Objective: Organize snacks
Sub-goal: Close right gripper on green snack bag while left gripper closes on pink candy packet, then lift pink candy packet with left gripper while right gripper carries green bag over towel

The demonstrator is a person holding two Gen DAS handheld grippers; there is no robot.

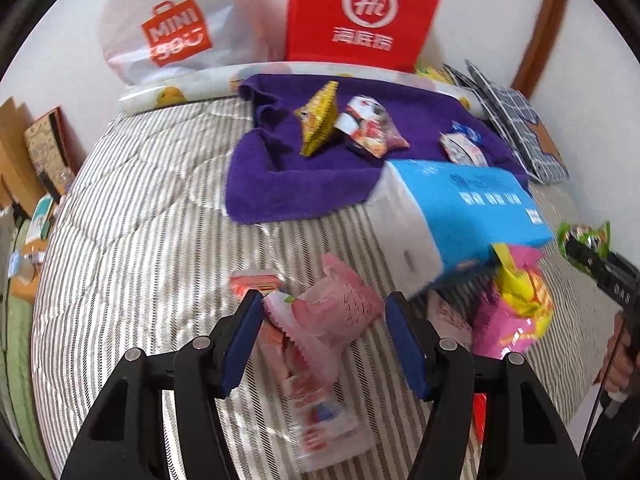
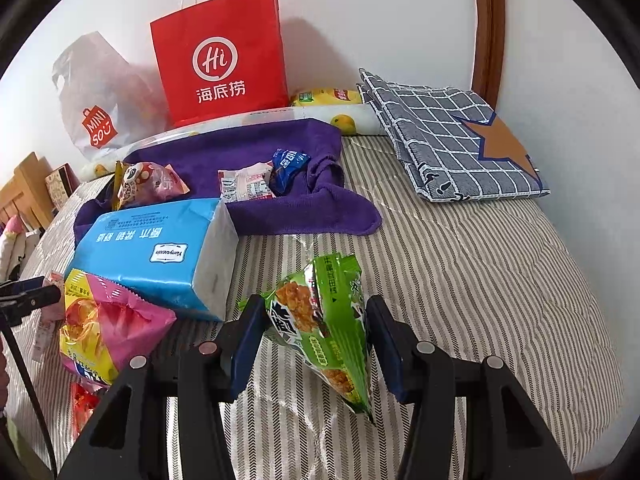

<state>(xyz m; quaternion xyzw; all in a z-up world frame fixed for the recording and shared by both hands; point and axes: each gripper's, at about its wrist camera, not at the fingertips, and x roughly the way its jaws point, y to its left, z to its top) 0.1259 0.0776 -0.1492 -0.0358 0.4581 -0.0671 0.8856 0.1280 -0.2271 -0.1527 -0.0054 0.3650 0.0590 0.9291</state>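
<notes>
Snacks, sorted and unsorted, on a striped bed cover (image 2: 460,264); we list them from largest to smallest.

Purple towel (image 1: 288,176): spread at the far side of the bed, it appears to serve as the collecting place. We count four packets on it: a yellow packet (image 1: 318,118) and a panda-print packet (image 1: 370,126) at its middle, a pale pink-and-white packet (image 2: 246,186) and a small blue packet (image 2: 288,164) to the right. We judge this part done.

Blue tissue pack (image 2: 160,252): it lies just near of the towel, no snack, and we leave it out of the count.

Pink-and-yellow bag (image 2: 108,328): it leans against the near end of the tissue pack, not yet moved.

Green packet (image 2: 324,328): our right gripper (image 2: 316,340) pinches it by the sides and holds it clear of the cover, right of the tissue pack and near of the towel. We judge it on its way to the towel.

Pink wafer packet (image 1: 340,308): it lies on the cover between the spread jaws of our left gripper (image 1: 324,336); the pads do not press it. Under it lies a long clear-wrapped red-and-white packet (image 1: 316,408); a small red packet (image 1: 256,282) sits just left.

Balance: four placed, one in hand, at least four left on the near cover. We reckon roughly half done.
</notes>
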